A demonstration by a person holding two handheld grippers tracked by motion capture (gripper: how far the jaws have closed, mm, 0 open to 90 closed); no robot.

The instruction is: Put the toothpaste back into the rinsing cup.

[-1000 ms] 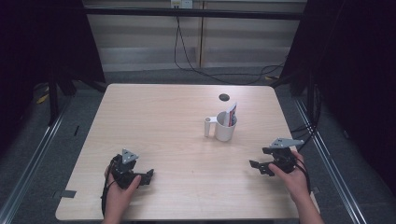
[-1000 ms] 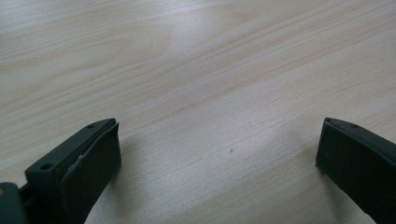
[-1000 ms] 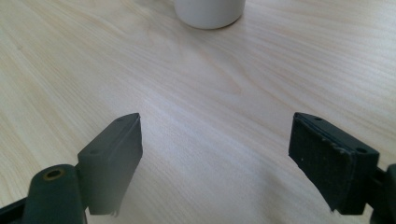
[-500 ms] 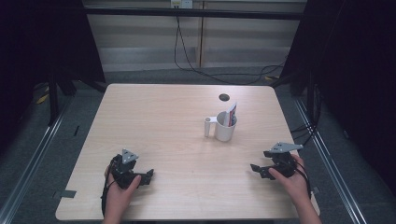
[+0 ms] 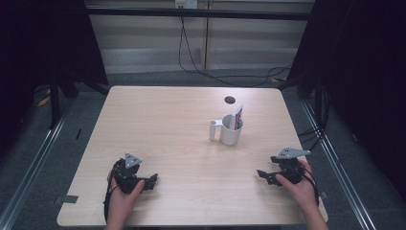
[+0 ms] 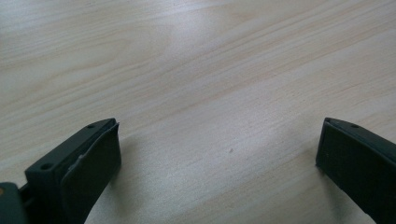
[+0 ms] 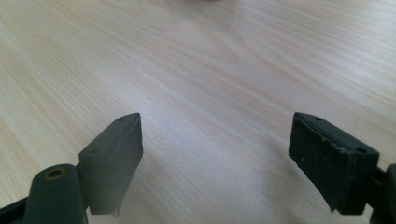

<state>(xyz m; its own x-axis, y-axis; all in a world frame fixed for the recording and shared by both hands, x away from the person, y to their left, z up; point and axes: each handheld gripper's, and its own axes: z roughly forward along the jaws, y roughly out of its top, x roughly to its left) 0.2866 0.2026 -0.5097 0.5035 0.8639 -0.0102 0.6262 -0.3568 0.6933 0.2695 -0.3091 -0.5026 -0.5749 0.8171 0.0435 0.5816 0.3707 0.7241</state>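
A white mug [image 5: 231, 131] stands right of the table's middle with a flat red and white packet [image 5: 237, 116] upright in it. A small white cylinder [image 5: 212, 130] stands against the mug's left side. My left gripper [image 5: 151, 180] rests low at the near left, held in a hand, jaws wide apart over bare wood. In the left gripper view, the left gripper [image 6: 219, 126] has nothing between its jaws. My right gripper [image 5: 263, 175] sits at the near right, also open. The right gripper view shows the right gripper [image 7: 215, 119] with only wood grain between its jaws.
The light wooden table [image 5: 158, 124] has a dark round hole [image 5: 230, 99] near its far edge, behind the mug. Black curtains flank both sides, and cables [image 5: 191, 62] run on the floor beyond the far edge.
The right gripper has drifted slightly toward the near edge of the table. The left gripper and the mug have stayed put.
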